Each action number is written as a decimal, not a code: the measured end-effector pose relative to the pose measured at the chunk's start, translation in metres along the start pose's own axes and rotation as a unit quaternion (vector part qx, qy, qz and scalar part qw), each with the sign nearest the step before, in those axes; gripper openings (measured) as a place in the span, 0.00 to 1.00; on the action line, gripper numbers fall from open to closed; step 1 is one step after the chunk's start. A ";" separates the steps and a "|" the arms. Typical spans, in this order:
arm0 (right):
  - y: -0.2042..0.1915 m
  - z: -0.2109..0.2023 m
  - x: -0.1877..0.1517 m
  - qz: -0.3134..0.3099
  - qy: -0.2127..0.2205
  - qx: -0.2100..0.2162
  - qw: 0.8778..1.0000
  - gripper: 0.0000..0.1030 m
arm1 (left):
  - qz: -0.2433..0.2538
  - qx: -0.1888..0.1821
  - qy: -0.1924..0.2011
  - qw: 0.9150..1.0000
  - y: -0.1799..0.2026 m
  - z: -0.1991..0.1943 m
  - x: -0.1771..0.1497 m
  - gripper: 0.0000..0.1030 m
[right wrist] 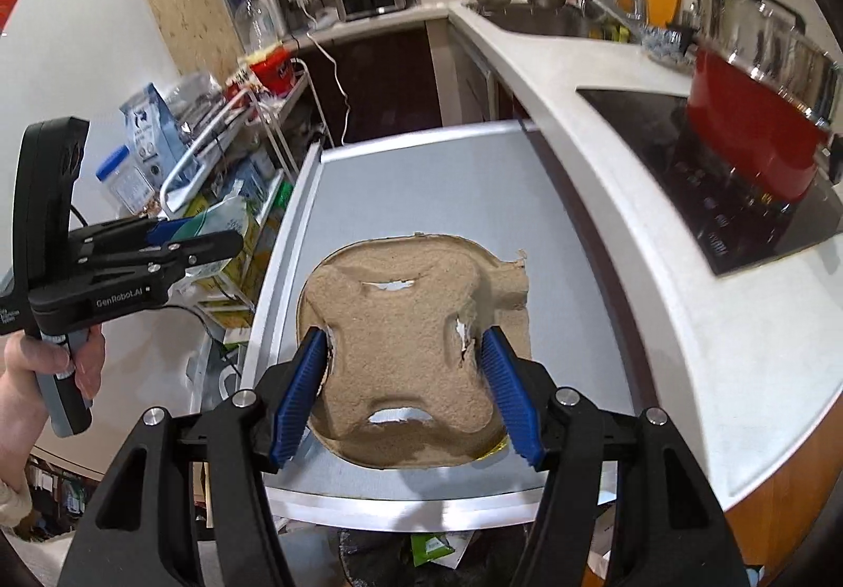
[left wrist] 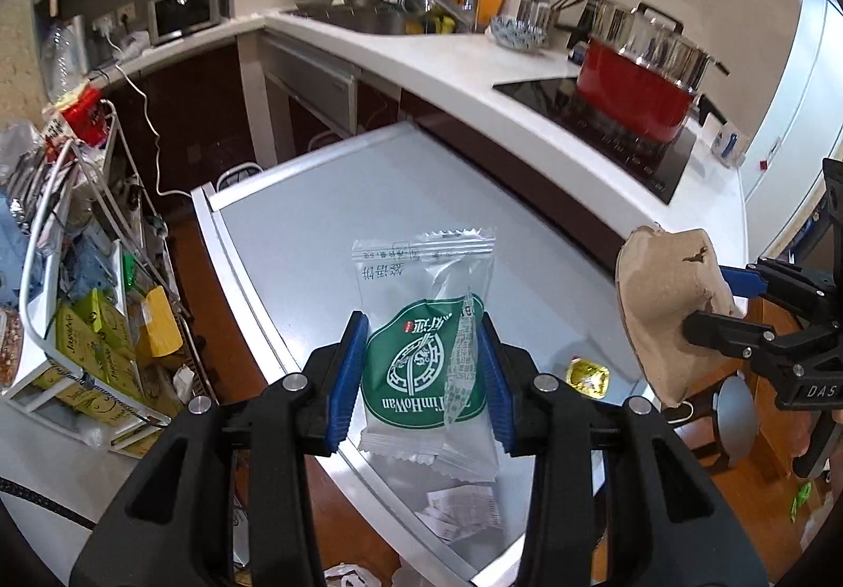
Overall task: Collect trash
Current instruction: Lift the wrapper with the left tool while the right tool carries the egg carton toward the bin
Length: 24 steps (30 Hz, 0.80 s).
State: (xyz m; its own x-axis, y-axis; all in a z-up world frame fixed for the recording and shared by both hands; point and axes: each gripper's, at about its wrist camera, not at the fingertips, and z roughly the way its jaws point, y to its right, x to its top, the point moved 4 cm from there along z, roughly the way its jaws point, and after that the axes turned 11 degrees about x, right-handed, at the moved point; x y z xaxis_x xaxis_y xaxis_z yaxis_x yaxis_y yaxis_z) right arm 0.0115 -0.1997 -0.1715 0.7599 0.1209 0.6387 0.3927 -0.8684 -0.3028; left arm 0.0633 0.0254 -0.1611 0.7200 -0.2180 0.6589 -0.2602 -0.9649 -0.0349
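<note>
Beside the wrapper [left wrist: 427, 365], only the left view shows a yellow packet [left wrist: 587, 375].

- A white snack wrapper [left wrist: 429, 350] with a green round emblem and clear crimped ends (its print reads upside down from the left wrist view) is held up above the grey table.
- A torn brown pulp cup carrier [right wrist: 405, 350], with ragged holes and a frayed corner, is held up over the same table.
- A small crumpled yellow foil wrapper [left wrist: 587, 376] lies on the table near its edge.
</note>
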 end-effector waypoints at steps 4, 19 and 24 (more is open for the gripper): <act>-0.005 -0.020 0.000 -0.011 0.014 0.005 1.000 0.58 | -0.007 0.010 0.018 1.000 0.009 -0.023 -0.001 0.40; -0.017 -0.086 -0.027 -0.034 0.032 0.054 0.997 0.58 | -0.015 0.071 0.057 0.996 0.040 -0.086 -0.034 0.41; -0.020 -0.095 -0.045 -0.035 0.019 0.067 0.997 0.58 | -0.014 0.086 0.059 0.994 0.051 -0.098 -0.051 0.40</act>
State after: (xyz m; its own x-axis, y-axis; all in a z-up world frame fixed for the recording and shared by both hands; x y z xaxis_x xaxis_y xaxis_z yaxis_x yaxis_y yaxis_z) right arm -0.0798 -0.2335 -0.1267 0.7093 0.1585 0.6868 0.5115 -0.7862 -0.3467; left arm -0.0497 0.0011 -0.1224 0.6431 -0.1809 0.7441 -0.1195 -0.9835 -0.1358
